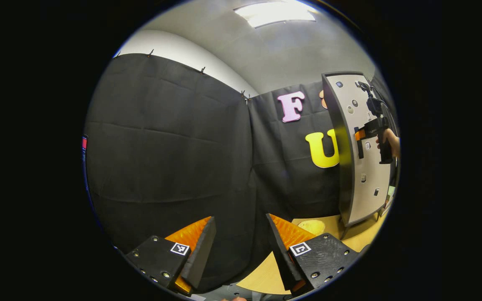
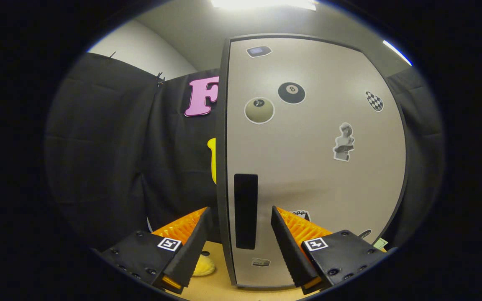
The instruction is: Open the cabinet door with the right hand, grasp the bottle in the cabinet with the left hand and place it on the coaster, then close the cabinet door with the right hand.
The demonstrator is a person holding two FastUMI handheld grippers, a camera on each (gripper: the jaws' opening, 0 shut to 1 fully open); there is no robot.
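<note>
A grey cabinet door (image 2: 308, 167) with several stickers stands before my right gripper (image 2: 241, 213). The gripper is open, one finger on each side of the door's black vertical handle (image 2: 246, 196), not pressing on it. The door looks closed and hides the cabinet's inside. In the left gripper view the cabinet (image 1: 360, 167) stands at the far right, with the right gripper (image 1: 360, 136) and the hand holding it at the handle. My left gripper (image 1: 240, 218) is open and holds nothing, low over the table. A yellow coaster (image 1: 312, 226) lies on the table left of the cabinet's foot; its edge (image 2: 203, 265) shows behind my right gripper's left finger.
The wooden table (image 1: 266, 276) runs under both grippers and carries the cabinet on short legs. Black cloth walls (image 1: 161, 146) close the booth behind and to the left. A small green item (image 1: 390, 191) shows past the cabinet's right edge.
</note>
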